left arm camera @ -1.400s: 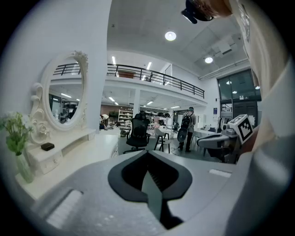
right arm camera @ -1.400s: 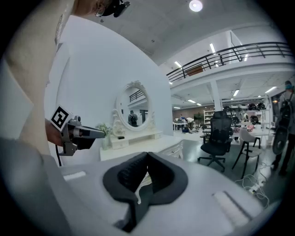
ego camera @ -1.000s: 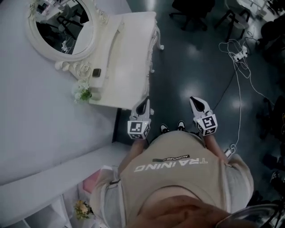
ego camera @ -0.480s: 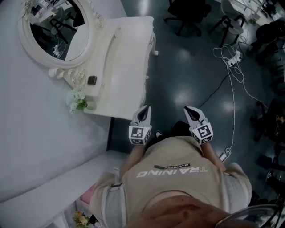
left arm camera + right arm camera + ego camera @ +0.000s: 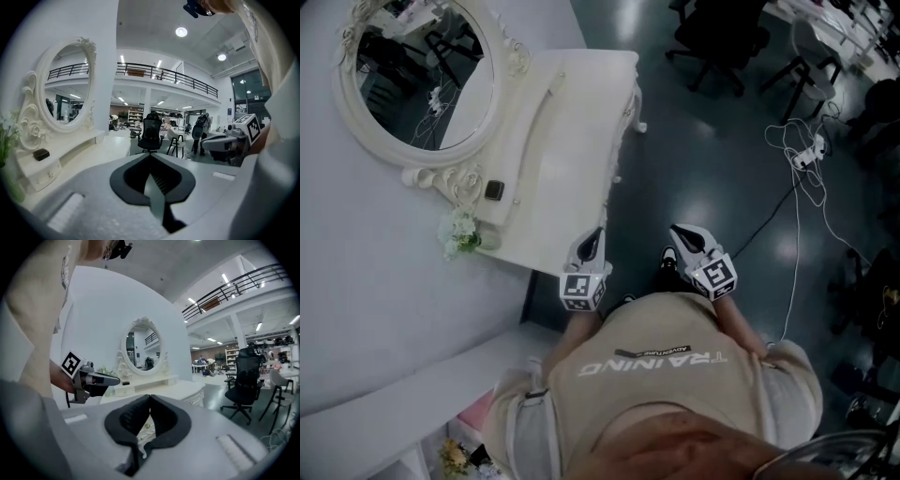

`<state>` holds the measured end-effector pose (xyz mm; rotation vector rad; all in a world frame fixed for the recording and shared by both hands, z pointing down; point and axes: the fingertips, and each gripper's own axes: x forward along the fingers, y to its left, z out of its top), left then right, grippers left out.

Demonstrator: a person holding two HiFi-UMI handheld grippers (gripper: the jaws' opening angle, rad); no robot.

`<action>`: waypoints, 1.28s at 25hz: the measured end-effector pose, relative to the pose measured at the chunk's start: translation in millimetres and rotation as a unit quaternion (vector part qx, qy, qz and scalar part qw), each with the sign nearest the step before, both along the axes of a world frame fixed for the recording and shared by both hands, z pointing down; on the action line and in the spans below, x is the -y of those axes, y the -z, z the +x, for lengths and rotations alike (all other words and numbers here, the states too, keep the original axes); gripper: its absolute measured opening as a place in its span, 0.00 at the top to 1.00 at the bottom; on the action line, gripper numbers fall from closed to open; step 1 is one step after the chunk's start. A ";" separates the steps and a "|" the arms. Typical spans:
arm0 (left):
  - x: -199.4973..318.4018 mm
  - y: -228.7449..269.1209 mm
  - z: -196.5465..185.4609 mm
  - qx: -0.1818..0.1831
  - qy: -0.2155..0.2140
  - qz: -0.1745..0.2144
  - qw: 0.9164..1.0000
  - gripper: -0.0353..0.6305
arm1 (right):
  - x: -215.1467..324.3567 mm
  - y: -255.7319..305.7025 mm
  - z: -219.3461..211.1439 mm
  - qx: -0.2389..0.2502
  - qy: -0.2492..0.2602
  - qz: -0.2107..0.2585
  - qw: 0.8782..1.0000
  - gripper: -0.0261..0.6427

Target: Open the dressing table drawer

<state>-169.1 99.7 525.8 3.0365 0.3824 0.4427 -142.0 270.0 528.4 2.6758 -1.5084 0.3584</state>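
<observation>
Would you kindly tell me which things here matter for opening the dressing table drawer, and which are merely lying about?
For the job:
dressing table
left gripper
right gripper

Lying about:
oval mirror
flowers
small dark box
office chair
floor cables

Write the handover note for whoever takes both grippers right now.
Left gripper: jaws shut, empty, at the near corner of the dressing table.
Right gripper: jaws shut, empty, over the floor beside the table, touching nothing.
Table stands against the white wall, with the mirror on top. The drawer front is not clear in any view, and nothing shows pulled out.
Done: nothing on the drawer yet.
Left: find the drawer handle, open the jaws, grip it, pull the drawer out.
</observation>
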 end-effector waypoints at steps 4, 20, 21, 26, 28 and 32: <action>-9.1 -4.4 49.8 -0.001 0.028 0.019 0.999 0.94 | -7.4 -2.5 53.1 -0.010 0.026 0.011 1.000 0.96; 1.4 -17.7 137.1 0.018 0.147 0.017 0.989 0.94 | 19.5 -32.8 181.9 0.005 0.140 0.003 0.990 0.96; 8.1 -20.0 138.6 0.018 0.154 0.017 0.988 0.94 | 29.5 -32.7 184.8 0.004 0.149 0.004 0.989 0.96; 63.8 -32.0 137.4 0.027 0.196 0.012 0.980 0.94 | 89.5 -22.2 192.6 0.009 0.194 -0.005 0.981 0.96; 93.2 -33.1 136.1 0.028 0.221 0.013 0.975 0.94 | 110.5 -16.5 195.9 0.012 0.210 -0.007 0.978 0.96; 146.6 -40.7 135.0 0.026 0.276 0.000 0.961 0.94 | 156.3 -16.0 210.0 -0.005 0.251 -0.032 0.967 0.96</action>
